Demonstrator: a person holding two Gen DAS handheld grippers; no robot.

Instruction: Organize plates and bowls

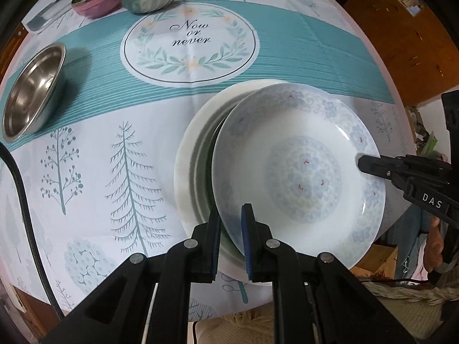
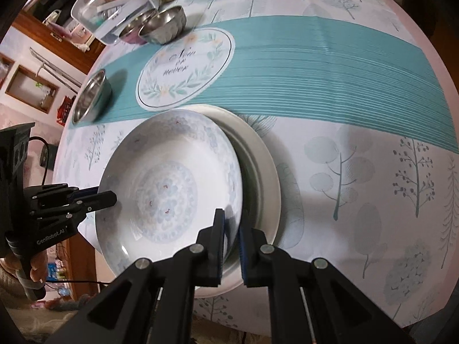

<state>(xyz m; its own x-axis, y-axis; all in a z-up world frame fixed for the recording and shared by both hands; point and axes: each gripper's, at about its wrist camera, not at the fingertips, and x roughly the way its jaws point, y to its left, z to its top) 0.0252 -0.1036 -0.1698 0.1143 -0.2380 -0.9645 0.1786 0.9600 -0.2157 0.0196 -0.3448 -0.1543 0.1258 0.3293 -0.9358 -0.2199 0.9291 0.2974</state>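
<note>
I am stacking: both the left tongs (image 1: pixel 231 240) and right tongs (image 2: pixel 231 246) are gripping the floral plate (image 1: pixel 298 177), which needs centring over the white plate (image 1: pixel 186 166).

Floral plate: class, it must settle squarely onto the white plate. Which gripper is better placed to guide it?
Probably both together. The left gripper and right gripper each clamp opposite rims of the floral plate, which sits offset over the white plate.

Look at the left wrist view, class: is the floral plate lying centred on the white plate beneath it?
No: the floral plate sits offset, leaving one side of the white plate uncovered.
</note>
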